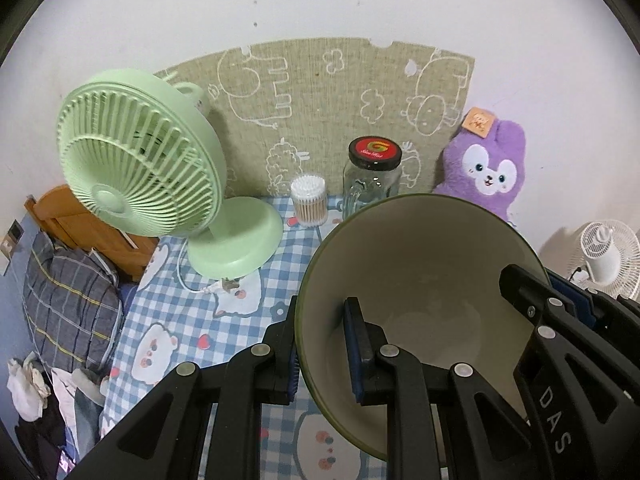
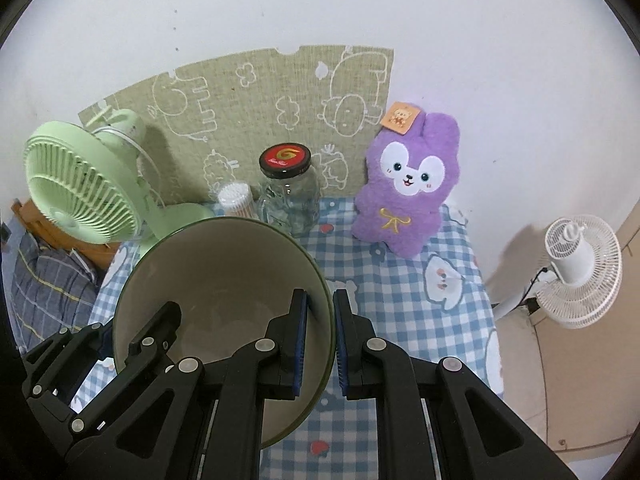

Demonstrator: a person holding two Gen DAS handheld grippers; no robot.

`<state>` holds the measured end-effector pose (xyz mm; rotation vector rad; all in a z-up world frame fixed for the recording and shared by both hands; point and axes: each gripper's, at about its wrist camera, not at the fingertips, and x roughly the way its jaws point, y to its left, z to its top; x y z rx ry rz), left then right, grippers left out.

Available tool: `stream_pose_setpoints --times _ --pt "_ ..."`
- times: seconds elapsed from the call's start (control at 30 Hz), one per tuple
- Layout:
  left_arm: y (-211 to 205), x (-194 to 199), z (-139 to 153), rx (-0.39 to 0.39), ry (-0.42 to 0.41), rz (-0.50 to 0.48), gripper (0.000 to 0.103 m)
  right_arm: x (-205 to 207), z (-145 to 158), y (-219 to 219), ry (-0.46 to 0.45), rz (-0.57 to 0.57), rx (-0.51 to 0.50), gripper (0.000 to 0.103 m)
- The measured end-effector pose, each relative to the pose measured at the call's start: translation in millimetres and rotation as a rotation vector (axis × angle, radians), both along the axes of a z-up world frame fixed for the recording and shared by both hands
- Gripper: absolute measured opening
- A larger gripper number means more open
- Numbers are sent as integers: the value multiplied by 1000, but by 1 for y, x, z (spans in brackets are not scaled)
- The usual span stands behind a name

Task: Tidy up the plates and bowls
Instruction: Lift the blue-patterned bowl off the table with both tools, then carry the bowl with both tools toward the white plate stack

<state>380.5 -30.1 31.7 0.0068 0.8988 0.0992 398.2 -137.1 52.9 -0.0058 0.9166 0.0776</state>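
Gripping the bowl (image 1: 420, 280) by opposite sides of its rim, my left gripper (image 1: 322, 354) and right gripper (image 2: 320, 338) each have fingers clamped on the wall, one inside, one outside. It hangs tilted between them, mouth toward me, above the checked tabletop (image 2: 400, 300). Beyond stand a jar (image 2: 288, 196), a green fan (image 1: 140, 160) and a purple toy (image 2: 404, 196).
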Motion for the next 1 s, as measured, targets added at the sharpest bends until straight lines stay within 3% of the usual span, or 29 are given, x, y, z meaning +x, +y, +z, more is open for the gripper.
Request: stream_pose_setpoints --times 0.43,1.0 --pt "8 -55 31 -2 -44 -41 17 -64 34 8 -43 -38 -2 16" --pt "27 -133 26 -2 -51 -93 17 -152 32 28 -47 -72 -9 16"
